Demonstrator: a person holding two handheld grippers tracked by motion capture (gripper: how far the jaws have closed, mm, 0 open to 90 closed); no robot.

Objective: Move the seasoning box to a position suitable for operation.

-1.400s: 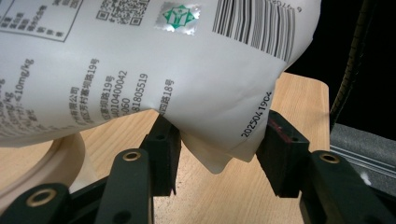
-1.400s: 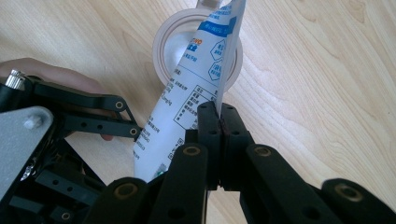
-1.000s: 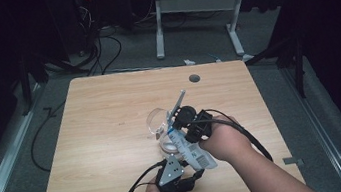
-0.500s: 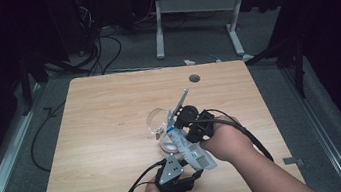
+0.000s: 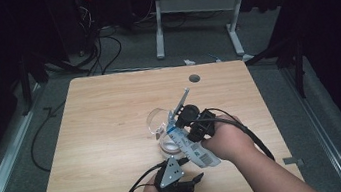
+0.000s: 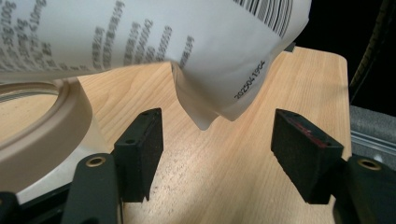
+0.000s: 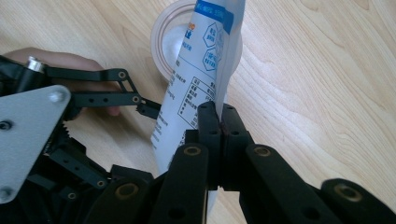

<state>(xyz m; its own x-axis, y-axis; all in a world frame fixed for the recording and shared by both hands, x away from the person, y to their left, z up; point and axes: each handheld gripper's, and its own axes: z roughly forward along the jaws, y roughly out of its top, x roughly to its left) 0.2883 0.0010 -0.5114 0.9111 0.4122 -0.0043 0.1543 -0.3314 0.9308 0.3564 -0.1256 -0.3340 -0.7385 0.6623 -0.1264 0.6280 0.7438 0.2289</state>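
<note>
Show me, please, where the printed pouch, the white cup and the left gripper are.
printed pouch (image 7: pixel 194 70): right gripper view, on its printed face.
white cup (image 7: pixel 164 35): right gripper view, on its rim.
left gripper (image 6: pixel 217 156): left gripper view, midway between its open jaws.

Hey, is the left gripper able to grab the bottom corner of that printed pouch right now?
Probably yes: the left gripper is open, and the printed pouch hangs just above the gap with nothing between.
</note>
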